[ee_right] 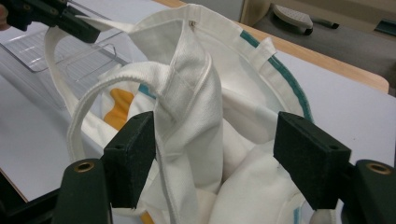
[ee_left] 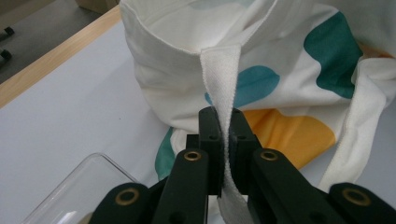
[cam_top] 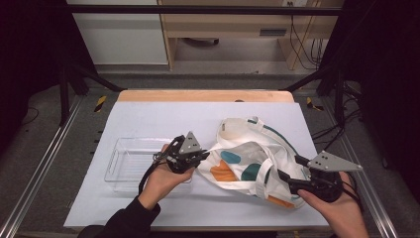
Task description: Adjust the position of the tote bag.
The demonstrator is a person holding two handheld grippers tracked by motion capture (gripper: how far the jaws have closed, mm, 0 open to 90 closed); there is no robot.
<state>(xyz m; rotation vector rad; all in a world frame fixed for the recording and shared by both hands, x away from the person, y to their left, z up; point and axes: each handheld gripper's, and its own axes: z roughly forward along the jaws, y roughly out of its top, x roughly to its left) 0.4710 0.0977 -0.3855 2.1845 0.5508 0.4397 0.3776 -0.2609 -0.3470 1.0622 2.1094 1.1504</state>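
On the counter (cam_top: 148,119), a white cloth bag (cam_top: 250,158) with green and orange spots lies on its side, right of the middle. Its open mouth faces the far edge.

The left gripper (ee_left: 223,140) has its jaws pressed together on one white strap (ee_left: 223,79) of the bag. The strap runs straight away from the jaws to the bag's rim, so it is pulled long and tight between them. A clear plastic tray (cam_top: 126,161) sits just behind this hand, on the left.

The right gripper (ee_right: 215,158) has its jaws spread wide. The bunched-up rim of the bag and the second strap (ee_right: 112,91) stand between the two pads, closer to the left pad. The pads do not squeeze the cloth yet.

I think the next move is for the right jaws to close on that fold. The right hand is nearest to it, and the fold stands up and down between the pads. Then both hands could pull the mouth open.
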